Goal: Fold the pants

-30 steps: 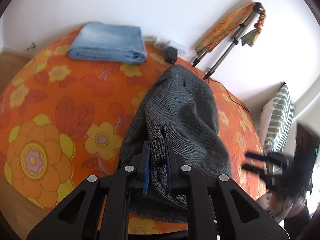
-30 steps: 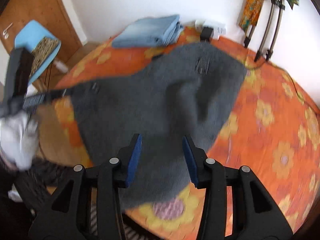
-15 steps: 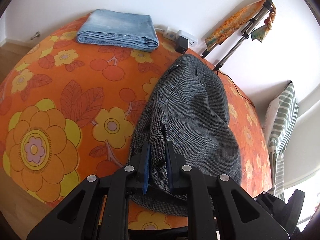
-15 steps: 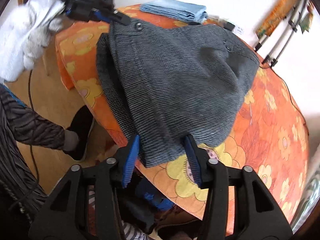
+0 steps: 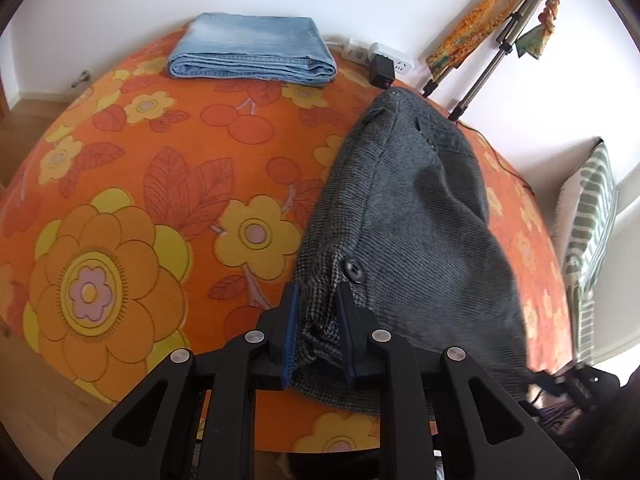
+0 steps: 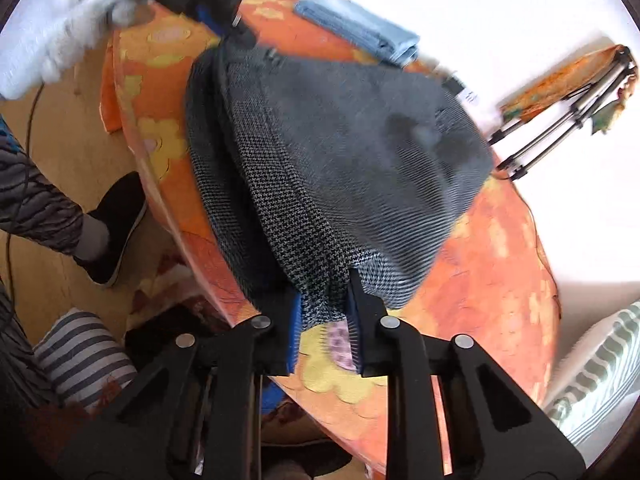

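Grey woven pants (image 5: 404, 216) lie doubled along the orange floral bed (image 5: 120, 184), waistband toward the wall at 12 o'clock. Both tools are clamped on cloth: the left gripper (image 5: 316, 320) pinches a bunched edge beside a dark button (image 5: 354, 269), and the right gripper (image 6: 324, 312) grips the corner at 6 o'clock, apparently readying the near end to be carried over for the next fold. Folded blue jeans (image 5: 252, 54) sit at 11 o'clock. The garment's underside and overhanging layers are hidden; motion blur softens the right view.
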`<state>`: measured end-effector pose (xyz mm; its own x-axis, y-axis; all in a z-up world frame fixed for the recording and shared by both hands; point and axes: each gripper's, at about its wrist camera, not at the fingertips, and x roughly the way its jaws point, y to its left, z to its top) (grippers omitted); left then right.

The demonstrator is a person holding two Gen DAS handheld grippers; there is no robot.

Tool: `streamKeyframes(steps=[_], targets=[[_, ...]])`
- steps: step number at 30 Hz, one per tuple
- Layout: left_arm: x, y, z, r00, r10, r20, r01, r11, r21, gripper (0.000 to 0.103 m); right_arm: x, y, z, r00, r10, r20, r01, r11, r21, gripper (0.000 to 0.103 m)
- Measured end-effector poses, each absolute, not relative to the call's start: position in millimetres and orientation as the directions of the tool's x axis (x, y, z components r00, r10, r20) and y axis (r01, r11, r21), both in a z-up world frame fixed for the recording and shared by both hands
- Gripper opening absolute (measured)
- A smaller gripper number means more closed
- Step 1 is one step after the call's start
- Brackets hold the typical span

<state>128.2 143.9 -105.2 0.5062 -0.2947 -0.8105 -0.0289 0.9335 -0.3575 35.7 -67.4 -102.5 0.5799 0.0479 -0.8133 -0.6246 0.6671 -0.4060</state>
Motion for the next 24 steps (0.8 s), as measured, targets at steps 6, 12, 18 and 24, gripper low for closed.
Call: streamKeyframes(steps=[6,12,18,24], targets=[[125.8,158.4,-101.3,0.525,-0.283,-0.803,-0.067,0.927,-0.37,0.019,38.4,-76.1,-110.1,0.485,0.103,-0.868,-0.663,0.691,-0.288,0.022],[120.4,164.1,-83.4,0.57,-0.304,-0.764,-0.052,0.914,-0.402,0.019,31.9,-81.2,-100.8,0.441,0.179,-0.879,-0.699,0.683,-0.211,0.041],[131.9,127.7,-69.5,0.573,-0.339,-0.746,0.065,0.926,-0.371,0.019,53.3,-93.7,-69.4,0.457,0.305,-0.835,-0.644,0.761,-0.075,0.043],[143.9,98.1,-92.5,0.486,-0.322,-0.812,0.128,0.946,-0.298,0.019,101.8,-96.5,-91.5,0.455,0.308,-0.836,-0.546,0.838,0.011,0.043]])
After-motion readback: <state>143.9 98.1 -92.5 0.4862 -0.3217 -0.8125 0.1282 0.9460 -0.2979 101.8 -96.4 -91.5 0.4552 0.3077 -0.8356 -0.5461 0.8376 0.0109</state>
